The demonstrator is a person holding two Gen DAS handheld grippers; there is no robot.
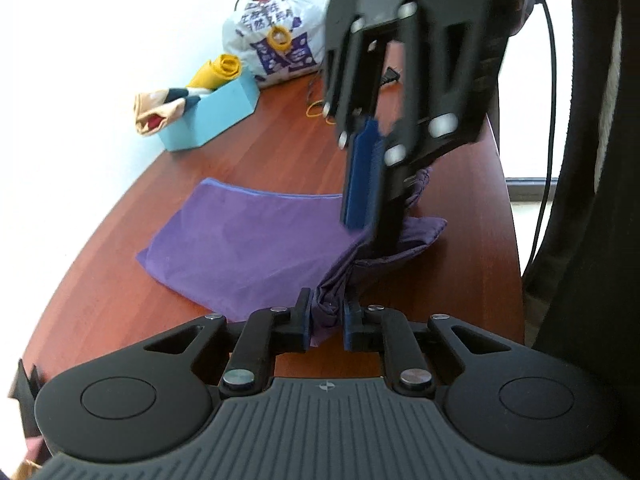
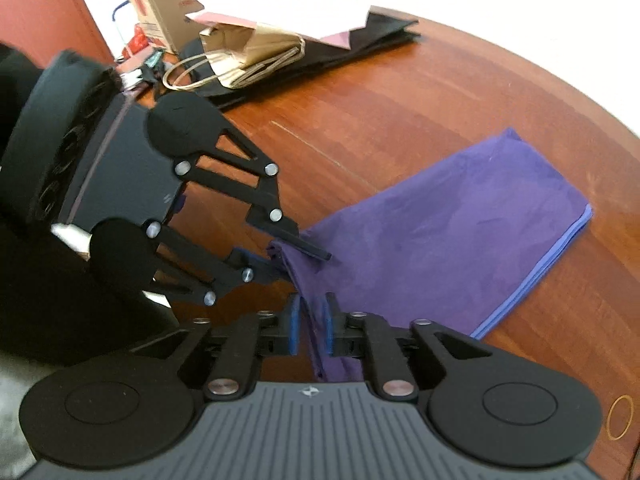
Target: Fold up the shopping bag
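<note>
We see the purple shopping bag point(image 1: 248, 240) lying folded flat on the reddish wooden table point(image 1: 280, 136), with its bunched end gathered toward six o'clock in the left wrist view. Our left gripper point(image 1: 326, 322) is clenched on that bunched end, the fabric squeezed between its pads. Our right gripper point(image 2: 312, 326) shows at six o'clock in its own view with its jaws parted; a strip of the bag hangs between the blue pads, which do not press it. At eleven o'clock in the left view sit a light blue box point(image 1: 212, 114) and a white printed plastic bag point(image 1: 276, 46). At twelve o'clock in the right view lies a brown paper bag point(image 2: 248, 54).
</note>
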